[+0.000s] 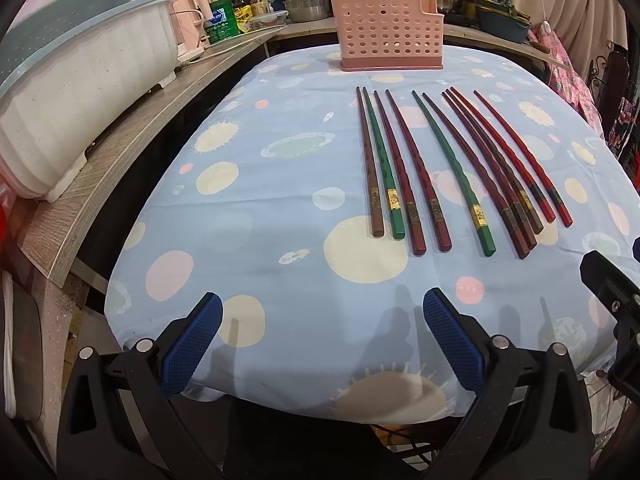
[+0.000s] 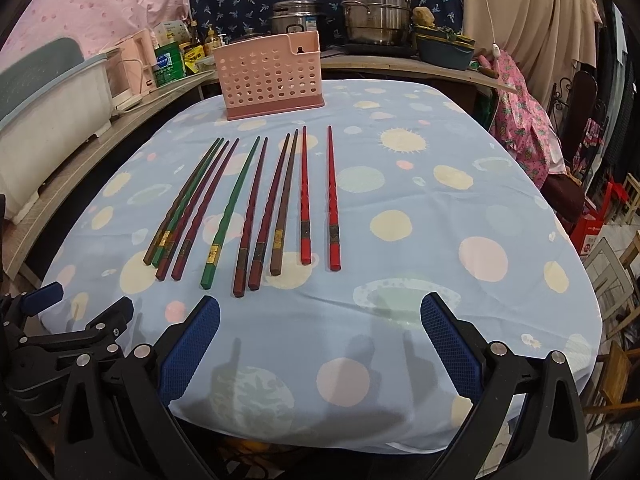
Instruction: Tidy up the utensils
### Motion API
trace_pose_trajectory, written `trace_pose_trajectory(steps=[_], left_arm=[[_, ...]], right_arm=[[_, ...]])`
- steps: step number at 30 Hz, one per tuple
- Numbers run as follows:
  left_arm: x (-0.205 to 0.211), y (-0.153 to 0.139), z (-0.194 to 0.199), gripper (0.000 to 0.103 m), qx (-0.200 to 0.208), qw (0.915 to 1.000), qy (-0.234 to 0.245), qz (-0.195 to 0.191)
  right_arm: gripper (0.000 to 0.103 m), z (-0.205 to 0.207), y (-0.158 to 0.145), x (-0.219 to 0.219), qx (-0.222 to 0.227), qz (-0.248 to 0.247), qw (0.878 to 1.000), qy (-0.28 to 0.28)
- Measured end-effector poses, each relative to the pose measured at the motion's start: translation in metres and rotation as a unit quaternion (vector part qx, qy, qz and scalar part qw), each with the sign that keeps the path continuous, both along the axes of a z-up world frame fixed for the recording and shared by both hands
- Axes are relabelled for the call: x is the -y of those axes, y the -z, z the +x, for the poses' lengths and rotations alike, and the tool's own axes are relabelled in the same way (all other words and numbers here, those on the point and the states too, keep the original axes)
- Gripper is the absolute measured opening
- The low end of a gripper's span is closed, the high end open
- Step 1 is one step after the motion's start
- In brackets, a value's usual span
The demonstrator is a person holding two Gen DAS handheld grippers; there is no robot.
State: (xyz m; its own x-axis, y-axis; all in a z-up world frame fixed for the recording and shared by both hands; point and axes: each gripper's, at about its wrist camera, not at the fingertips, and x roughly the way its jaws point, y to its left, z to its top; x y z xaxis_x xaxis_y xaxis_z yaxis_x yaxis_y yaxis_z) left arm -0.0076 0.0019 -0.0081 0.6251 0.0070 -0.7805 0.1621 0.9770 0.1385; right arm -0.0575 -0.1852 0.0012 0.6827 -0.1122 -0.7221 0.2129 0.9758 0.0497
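Several chopsticks (image 1: 452,168) (image 2: 256,204) in brown, green, dark red and bright red lie side by side on the blue spotted tablecloth (image 1: 280,184) (image 2: 420,208), tips toward the far side. Behind them stands a pink perforated utensil holder (image 1: 388,32) (image 2: 272,76), upright, with nothing showing above its rim. My left gripper (image 1: 322,308) hovers open over the near table edge, short of the chopsticks' handle ends. My right gripper (image 2: 320,308) is open too, near the front edge, with the bright red pair (image 2: 318,196) ahead of it. Neither holds anything.
A wooden counter (image 1: 132,152) runs along the left with a white dish tub (image 1: 72,92), bottles and a pink kettle. Steel pots (image 2: 372,12) stand on the shelf behind the holder. Chairs and pink fabric (image 2: 520,128) crowd the right side.
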Motion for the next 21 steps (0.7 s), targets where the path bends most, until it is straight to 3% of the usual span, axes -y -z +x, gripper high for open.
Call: trace_pose_trajectory(steps=[21], left_arm=[[0.0012, -0.0015, 0.0, 0.096, 0.001, 1.0, 0.001, 0.0]], right_arm=[[0.096, -0.0008, -0.0005, 0.0001, 0.002, 0.001, 1.0, -0.001]])
